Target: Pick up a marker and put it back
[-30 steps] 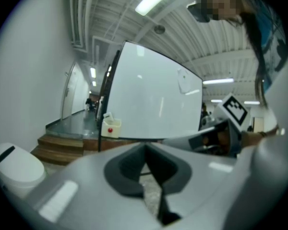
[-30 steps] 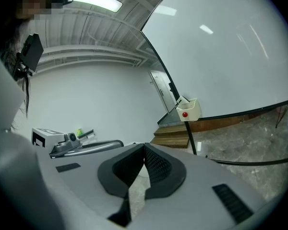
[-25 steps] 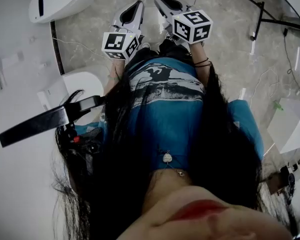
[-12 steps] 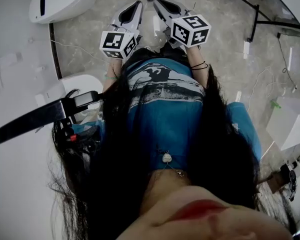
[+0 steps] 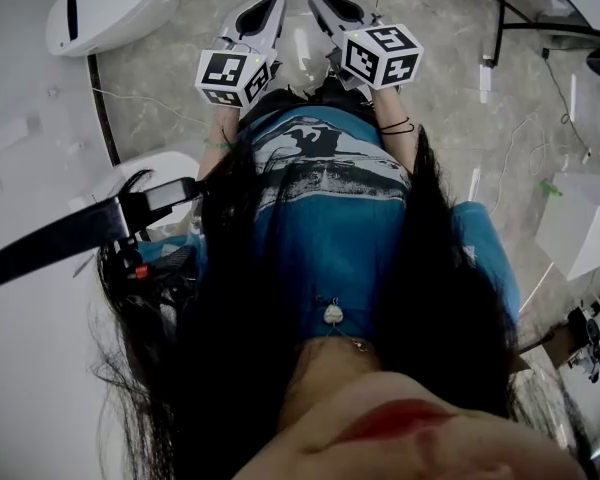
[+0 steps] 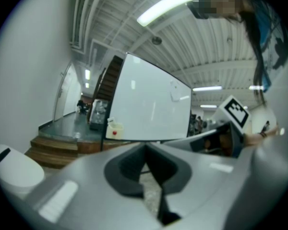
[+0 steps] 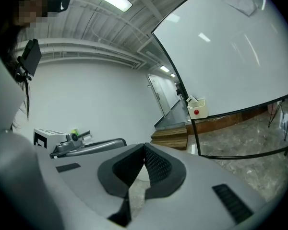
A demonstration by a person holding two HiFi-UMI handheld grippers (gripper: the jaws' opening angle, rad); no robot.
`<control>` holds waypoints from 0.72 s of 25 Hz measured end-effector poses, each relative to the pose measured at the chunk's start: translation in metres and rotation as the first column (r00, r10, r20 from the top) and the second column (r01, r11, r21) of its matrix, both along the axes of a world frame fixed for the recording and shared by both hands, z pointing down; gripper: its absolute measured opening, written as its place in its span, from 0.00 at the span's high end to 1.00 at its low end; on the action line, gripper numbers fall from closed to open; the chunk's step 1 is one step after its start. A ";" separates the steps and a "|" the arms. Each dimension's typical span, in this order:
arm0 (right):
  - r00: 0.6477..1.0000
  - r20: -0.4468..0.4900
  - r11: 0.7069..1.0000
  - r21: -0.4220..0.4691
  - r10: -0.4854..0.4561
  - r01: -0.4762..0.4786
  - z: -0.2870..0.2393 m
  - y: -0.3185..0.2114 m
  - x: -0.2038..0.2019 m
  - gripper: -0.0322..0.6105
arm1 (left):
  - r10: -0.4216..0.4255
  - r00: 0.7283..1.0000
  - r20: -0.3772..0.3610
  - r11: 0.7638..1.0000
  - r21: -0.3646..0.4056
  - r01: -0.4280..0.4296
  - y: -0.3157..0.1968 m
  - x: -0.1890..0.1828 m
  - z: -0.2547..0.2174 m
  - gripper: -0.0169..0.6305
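- Jaws of left gripper (image 6: 145, 148): together, nothing between them.
- Jaws of right gripper (image 7: 144, 148): together, nothing between them.
- Both grippers side by side, facing whiteboard (image 7: 230, 56).
- Task marker: not discernible in any view.

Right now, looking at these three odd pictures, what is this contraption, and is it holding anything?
A person holds a grey two-jaw tool in each hand. The head view looks down past their blue printed shirt to the grey stone floor. The other two pictures come from a camera riding on each tool. The left tool and the right tool both have their jaws together, with nothing between them. Ahead stands a large white board, with a small white box bearing a red dot by its lower corner.
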State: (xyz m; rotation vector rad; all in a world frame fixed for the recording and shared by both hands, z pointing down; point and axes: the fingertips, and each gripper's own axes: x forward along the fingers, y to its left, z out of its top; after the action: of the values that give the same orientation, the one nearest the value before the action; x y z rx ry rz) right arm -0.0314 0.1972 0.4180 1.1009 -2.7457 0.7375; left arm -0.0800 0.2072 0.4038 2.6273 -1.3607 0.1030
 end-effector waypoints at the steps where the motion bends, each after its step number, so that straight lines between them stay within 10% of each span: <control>1: 1.000 -0.001 1.000 0.000 0.002 -0.002 0.000 0.000 0.001 0.93 | 0.000 1.000 0.000 1.000 0.001 0.000 0.000 0.000 0.000 0.97; 18: 1.000 0.013 1.000 -0.001 -0.019 0.019 0.001 -0.007 -0.008 0.93 | -0.030 0.999 0.020 1.000 0.009 0.030 -0.007 -0.013 0.002 0.97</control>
State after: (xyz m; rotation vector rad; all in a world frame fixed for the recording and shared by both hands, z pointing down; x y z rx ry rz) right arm -0.0397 0.1897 0.4187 1.0726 -2.7617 0.7467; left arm -0.0927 0.1999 0.4058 2.6193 -1.4091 0.1195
